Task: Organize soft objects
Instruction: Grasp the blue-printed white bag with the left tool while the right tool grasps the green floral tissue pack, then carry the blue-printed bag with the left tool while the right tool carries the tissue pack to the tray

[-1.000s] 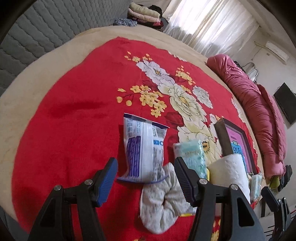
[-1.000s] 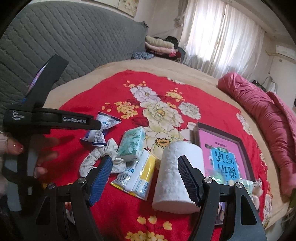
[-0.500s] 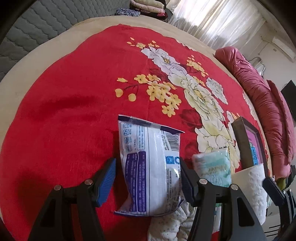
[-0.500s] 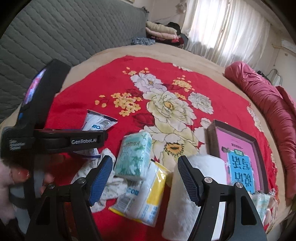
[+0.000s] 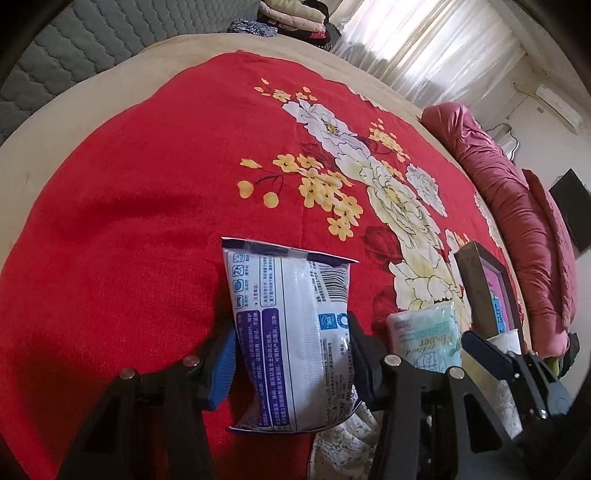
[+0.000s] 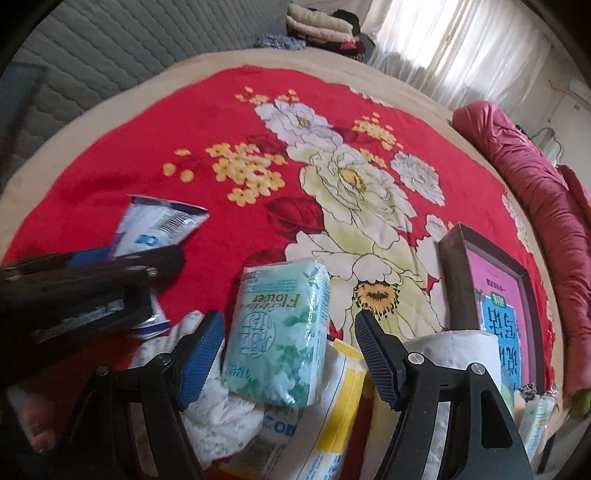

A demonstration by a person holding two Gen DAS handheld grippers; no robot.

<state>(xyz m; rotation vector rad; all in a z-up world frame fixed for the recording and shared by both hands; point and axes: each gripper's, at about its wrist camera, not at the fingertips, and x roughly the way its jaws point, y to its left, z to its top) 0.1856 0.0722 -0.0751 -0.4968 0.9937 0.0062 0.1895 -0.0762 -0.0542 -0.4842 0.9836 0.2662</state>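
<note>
With the left gripper down over the blue-and-white packet, its jaws have just been closing in and both pads now sit right up against the packet's sides, so it looks pinched, though the packet is lying flat on the red flowered blanket and not lifted. From the right wrist camera you can see that same packet over on the left, partly hidden behind the black body of the left gripper.

The right gripper is a different story: jaws wide apart, with the mint-green tissue pack between them but a visible gap on the right side, so nothing is clamped. That tissue pack lies on top of a yellow-and-white packet, and a white patterned cloth is bunched up just left of and under it, near the camera.

Off to the right there's a white paper roll standing just beside a dark-framed picture with a pink face, which lies on the blanket. A couple more small packs peek out at the near right edge, too small to say much about.

Further right a rolled dark-pink quilt runs along the bed edge. At the far end there's a grey quilted headboard, a pile of folded clothes and white curtains.
</note>
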